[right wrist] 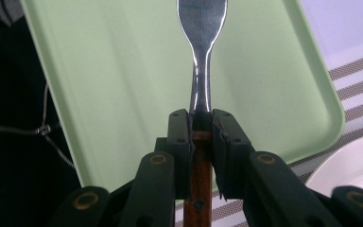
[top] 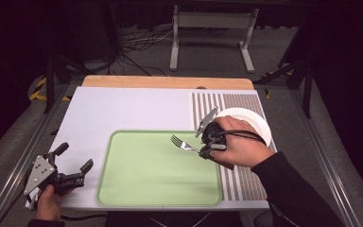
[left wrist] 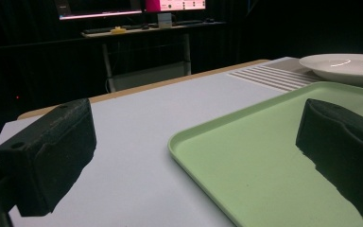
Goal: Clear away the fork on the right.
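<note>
From the high view, the right gripper (top: 207, 149) holds a fork (top: 183, 144) over the green tray (top: 123, 189), tines out, likely to set it down there. The white plate (top: 255, 120) sits just beside. The left gripper (top: 71, 165) waits at the table (top: 123, 109) corner. In the left gripper view, its fingers (left wrist: 47, 161) stand wide apart, holding nothing. In the right gripper view, the fingers (right wrist: 179, 142) squeeze the fork's wooden handle (right wrist: 200, 184) tight so it cannot slip.

My left hand (top: 47, 203) holds its gripper (top: 74, 164) low at the near left corner, fingers (left wrist: 52, 151) spread wide apart with nothing between them, pointing away to the right. My right hand (top: 238, 144) reaches in from the right, forearm in a dark sleeve, its gripper (right wrist: 202, 130) pointing left with fingers (right wrist: 179, 137) pinched tight on a thin handle.
</note>
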Demonstrator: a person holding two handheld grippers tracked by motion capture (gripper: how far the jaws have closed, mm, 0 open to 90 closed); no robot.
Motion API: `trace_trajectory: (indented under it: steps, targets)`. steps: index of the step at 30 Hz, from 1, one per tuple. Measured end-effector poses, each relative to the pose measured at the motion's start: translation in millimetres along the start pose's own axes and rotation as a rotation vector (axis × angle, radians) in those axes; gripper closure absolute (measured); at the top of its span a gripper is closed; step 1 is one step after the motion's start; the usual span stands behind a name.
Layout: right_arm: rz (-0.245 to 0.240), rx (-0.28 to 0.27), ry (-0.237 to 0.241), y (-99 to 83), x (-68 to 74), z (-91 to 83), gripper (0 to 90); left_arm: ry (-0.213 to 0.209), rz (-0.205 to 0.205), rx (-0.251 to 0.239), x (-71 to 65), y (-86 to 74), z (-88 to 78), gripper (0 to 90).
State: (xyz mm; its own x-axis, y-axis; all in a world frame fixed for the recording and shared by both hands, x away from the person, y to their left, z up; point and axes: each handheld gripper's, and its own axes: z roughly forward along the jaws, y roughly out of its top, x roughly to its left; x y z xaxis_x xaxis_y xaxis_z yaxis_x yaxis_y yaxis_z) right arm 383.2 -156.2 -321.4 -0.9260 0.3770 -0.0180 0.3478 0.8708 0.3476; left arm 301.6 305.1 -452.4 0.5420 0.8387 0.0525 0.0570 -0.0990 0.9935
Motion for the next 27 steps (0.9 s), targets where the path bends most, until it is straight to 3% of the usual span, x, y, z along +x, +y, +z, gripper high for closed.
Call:
trace_trajectory:
  steps: [3, 8, 14, 16, 20, 24, 27]
  targets:
    - [0.096, -0.020, -0.016, 3.0, 3.7, 1.5, 78.3, -0.002, 0.002, 0.001, -0.2, 0.2, 0.0, 0.0]
    - [0.165, -0.031, -0.035, 6.2, 7.6, 3.1, 78.3, 0.000, 0.000, 0.000, -0.3, 0.0, 0.1, 0.0]
    - [0.196, -0.031, -0.062, 9.5, 10.9, 8.1, 78.3, 0.000, -0.001, 0.001, -0.1, -0.1, 0.1, 0.0]
    - [0.236, -0.034, -0.069, 10.7, 11.0, 10.6, 78.3, 0.000, -0.001, 0.003, 0.2, -0.2, 0.2, 0.0]
    - [0.265, -0.042, -0.051, 11.3, 9.6, 12.6, 78.2, -0.001, 0.002, 0.005, 0.3, -0.2, 0.2, 0.0]
    - [0.286, -0.036, -0.070, 11.3, 8.7, 14.5, 78.3, 0.000, -0.002, 0.001, 0.1, -0.2, 0.1, 0.0]
    - [0.330, -0.041, -0.069, 11.4, 8.8, 19.6, 78.2, 0.000, -0.001, 0.001, 0.2, -0.1, 0.1, 0.0]
